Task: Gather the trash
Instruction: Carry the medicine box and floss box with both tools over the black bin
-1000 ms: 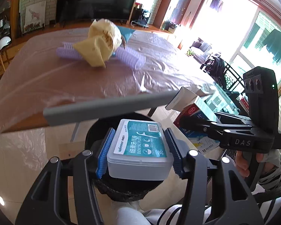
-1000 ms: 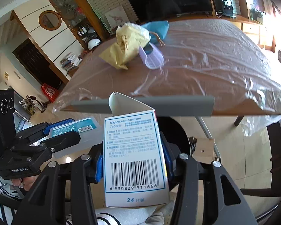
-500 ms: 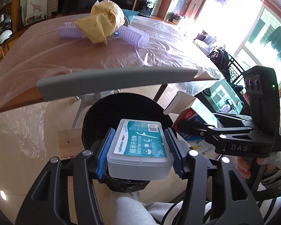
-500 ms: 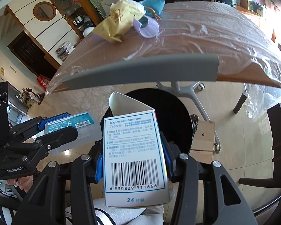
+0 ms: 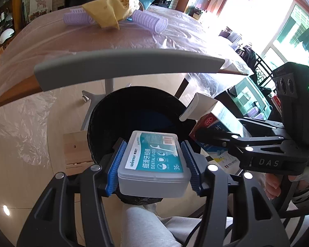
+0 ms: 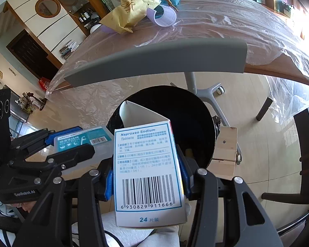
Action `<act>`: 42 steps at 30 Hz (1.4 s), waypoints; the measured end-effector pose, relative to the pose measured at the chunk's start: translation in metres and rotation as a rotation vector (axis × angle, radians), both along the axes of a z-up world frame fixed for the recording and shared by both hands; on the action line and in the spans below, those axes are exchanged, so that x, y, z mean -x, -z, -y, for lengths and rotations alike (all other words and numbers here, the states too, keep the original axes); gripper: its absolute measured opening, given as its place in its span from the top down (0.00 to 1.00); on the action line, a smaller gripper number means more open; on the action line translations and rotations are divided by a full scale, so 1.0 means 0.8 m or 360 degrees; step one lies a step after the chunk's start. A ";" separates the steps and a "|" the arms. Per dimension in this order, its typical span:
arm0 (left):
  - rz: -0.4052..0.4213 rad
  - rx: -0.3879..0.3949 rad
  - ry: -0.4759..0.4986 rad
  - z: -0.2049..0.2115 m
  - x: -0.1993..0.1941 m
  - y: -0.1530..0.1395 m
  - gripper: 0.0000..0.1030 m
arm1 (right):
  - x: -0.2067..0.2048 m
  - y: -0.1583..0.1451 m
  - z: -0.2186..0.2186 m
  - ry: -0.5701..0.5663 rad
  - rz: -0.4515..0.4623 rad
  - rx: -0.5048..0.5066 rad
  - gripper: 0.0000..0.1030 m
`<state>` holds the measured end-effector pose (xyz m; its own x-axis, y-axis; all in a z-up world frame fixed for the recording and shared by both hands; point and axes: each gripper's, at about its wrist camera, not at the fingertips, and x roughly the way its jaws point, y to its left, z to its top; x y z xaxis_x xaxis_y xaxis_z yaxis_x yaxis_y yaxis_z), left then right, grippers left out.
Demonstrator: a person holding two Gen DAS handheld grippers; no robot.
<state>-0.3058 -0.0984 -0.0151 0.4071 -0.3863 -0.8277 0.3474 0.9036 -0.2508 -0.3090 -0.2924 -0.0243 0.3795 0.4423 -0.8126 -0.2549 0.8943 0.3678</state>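
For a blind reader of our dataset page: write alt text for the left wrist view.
The left gripper clamps a clear plastic dental floss box over an open black bin on the floor. To its right, the right gripper holds a medicine carton. Behind, a plastic-covered table carries purple hair rollers and a yellow wrapper.

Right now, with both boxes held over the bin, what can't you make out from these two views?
- Bin contents: both views, the inside is too dark, and the floss box and tablet box cover part of the opening.
- Whether the tablet box is empty: right wrist view, only its printed back and open flap show.
- What lies under the yellow bag on the table: it covers the hair rollers partly.
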 end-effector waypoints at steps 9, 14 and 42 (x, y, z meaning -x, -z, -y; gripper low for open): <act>-0.0035 -0.0041 -0.0007 0.002 -0.006 0.015 0.46 | -0.008 0.014 -0.007 0.0010 -0.0036 0.0033 0.54; -0.0060 -0.0061 -0.0019 -0.001 -0.012 0.025 0.46 | -0.014 0.020 -0.010 0.0019 -0.0053 0.0058 0.54; -0.0148 -0.0112 0.0032 -0.010 -0.042 0.051 0.46 | -0.040 0.049 -0.030 0.0055 -0.0173 0.0137 0.54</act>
<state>-0.2723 -0.0908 -0.0563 0.3200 -0.3330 -0.8870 0.3441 0.9131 -0.2187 -0.2766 -0.2687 -0.0639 0.3012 0.3573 -0.8841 -0.1862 0.9313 0.3129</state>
